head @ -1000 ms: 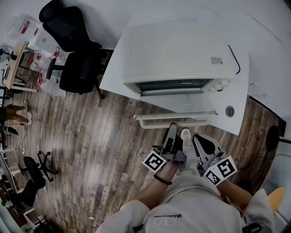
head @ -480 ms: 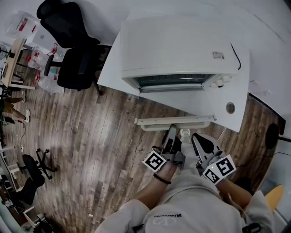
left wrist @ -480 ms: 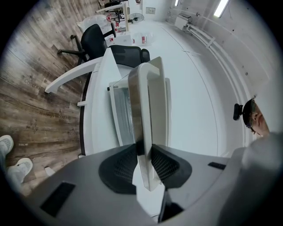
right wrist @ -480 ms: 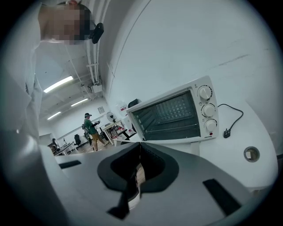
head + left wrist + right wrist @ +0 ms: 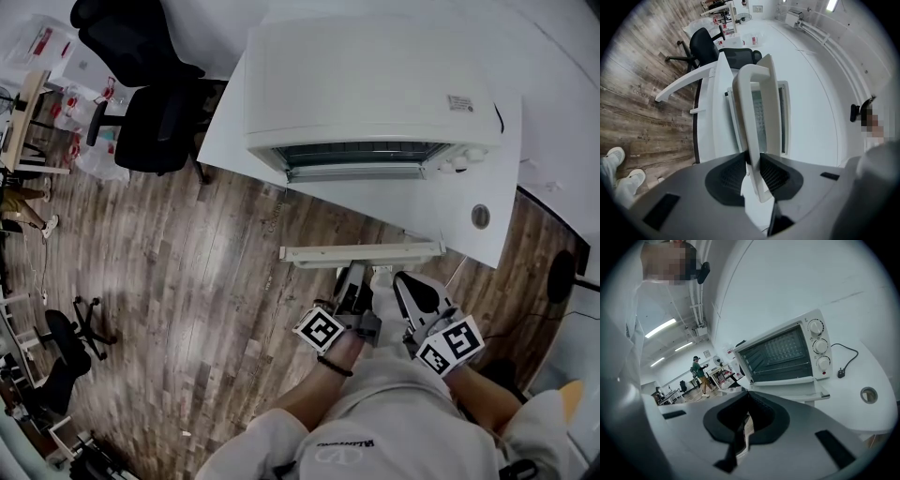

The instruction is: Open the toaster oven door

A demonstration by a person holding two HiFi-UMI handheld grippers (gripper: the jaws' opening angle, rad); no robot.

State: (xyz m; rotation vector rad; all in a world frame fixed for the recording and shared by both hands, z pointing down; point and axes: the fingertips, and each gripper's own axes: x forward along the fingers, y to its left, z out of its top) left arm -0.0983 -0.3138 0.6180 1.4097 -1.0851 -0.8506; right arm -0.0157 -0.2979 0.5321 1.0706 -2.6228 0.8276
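From the head view, the oven [image 5: 366,94] sits on the white table [image 5: 230,141]. Its door is swung down, and the handle [image 5: 361,251] sticks out past the table edge. The left claw [image 5: 354,277] reaches forward and up to the middle of that bar. The right claw [image 5: 408,286] waits just beside it, low by the person's body.

In the left gripper view, the left claw [image 5: 754,161] pinches the handle [image 5: 745,122]. The bar looks hard and smooth, so I think it could slip. The middle is the best place to hold.

In the right gripper view, the right claw [image 5: 746,397] is closed on nothing. The door [image 5: 792,391] lies flat, hinged at the bottom. It looks stiff, with glass, so it should move gently.
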